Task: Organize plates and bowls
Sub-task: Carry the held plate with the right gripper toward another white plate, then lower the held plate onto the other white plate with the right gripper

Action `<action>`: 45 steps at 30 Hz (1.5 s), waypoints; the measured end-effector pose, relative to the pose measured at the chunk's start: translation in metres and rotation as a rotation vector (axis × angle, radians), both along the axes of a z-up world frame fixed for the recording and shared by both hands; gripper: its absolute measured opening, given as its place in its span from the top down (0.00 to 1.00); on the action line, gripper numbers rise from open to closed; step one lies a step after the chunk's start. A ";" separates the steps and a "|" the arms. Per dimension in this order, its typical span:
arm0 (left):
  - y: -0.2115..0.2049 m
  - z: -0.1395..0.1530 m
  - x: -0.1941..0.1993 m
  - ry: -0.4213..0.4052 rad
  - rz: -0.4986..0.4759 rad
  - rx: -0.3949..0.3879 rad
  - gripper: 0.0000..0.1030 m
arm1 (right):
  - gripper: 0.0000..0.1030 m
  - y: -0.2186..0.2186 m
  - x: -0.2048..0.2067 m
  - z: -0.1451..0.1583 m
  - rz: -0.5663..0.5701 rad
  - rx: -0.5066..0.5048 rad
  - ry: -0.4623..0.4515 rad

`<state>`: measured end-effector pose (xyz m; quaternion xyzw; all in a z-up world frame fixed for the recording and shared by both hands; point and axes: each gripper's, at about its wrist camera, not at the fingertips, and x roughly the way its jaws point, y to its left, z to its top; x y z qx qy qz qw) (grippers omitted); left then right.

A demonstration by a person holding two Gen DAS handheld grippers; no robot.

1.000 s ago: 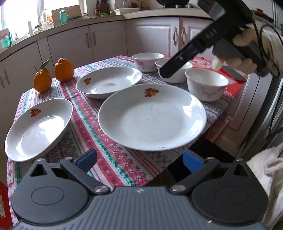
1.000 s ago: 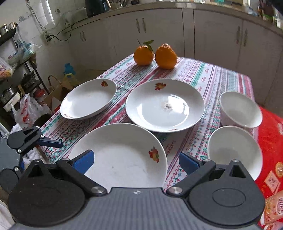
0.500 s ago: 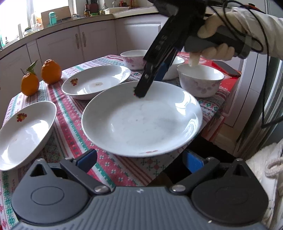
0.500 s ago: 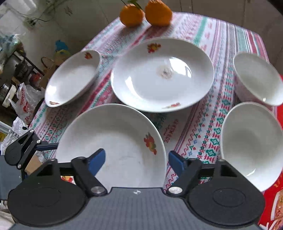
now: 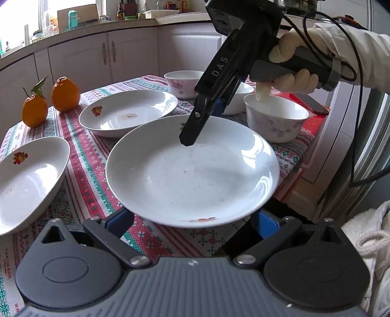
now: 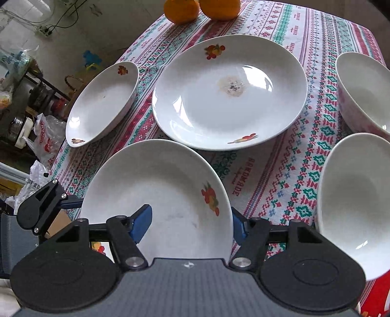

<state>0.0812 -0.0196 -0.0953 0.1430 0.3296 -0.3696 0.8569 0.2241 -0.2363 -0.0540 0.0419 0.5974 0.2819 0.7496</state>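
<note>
Plates and bowls sit spread over a patterned tablecloth, and the nearest plate (image 6: 156,195) is the landmark for everything below. The right claw (image 6: 190,225) straddles that plate's near rim, one blue pad (image 6: 141,223) over the inside and the other under the outside edge. Its jaws are closing on the rim, and I cannot tell whether the pads press yet. A rim pinch suits a shallow plate lying flat, since there is nothing else to catch hold of.

In the left wrist view, the right claw slants steeply down onto the far rim of the same plate, held by a gloved hand (image 5: 290,73). The left claw (image 5: 192,223) waits low at the plate's opposite edge, jaws wide apart and holding nothing, probably ready to steady it.

Just beyond the landmark plate lies a larger plate (image 6: 229,92) with a dried stain in its middle, likely the base of a stack. A third plate (image 6: 102,104) overhangs the counter (image 6: 263,175) edge, beyond and to the left. Two bowls (image 6: 355,200) stand to the right. Two oranges (image 6: 199,8) rest furthest beyond the plates.
</note>
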 end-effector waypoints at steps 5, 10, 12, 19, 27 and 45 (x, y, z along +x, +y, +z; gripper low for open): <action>0.000 0.000 0.001 0.004 -0.005 0.001 0.02 | 0.30 -0.002 0.000 0.001 0.005 0.012 0.000; 0.003 0.001 0.002 0.009 -0.009 0.007 0.02 | 0.30 -0.005 -0.002 0.002 0.001 0.035 0.012; 0.005 0.001 0.002 0.005 -0.016 0.015 0.02 | 0.30 -0.004 -0.001 0.001 0.000 0.045 0.023; 0.008 0.002 0.005 0.013 -0.027 0.014 0.02 | 0.30 -0.004 0.005 -0.001 -0.001 0.075 0.047; 0.009 0.003 0.006 0.020 -0.035 0.029 0.02 | 0.30 -0.010 0.001 0.001 -0.008 0.130 0.062; 0.035 0.029 0.006 0.012 -0.003 0.007 0.02 | 0.29 0.022 0.007 0.030 0.050 0.121 0.013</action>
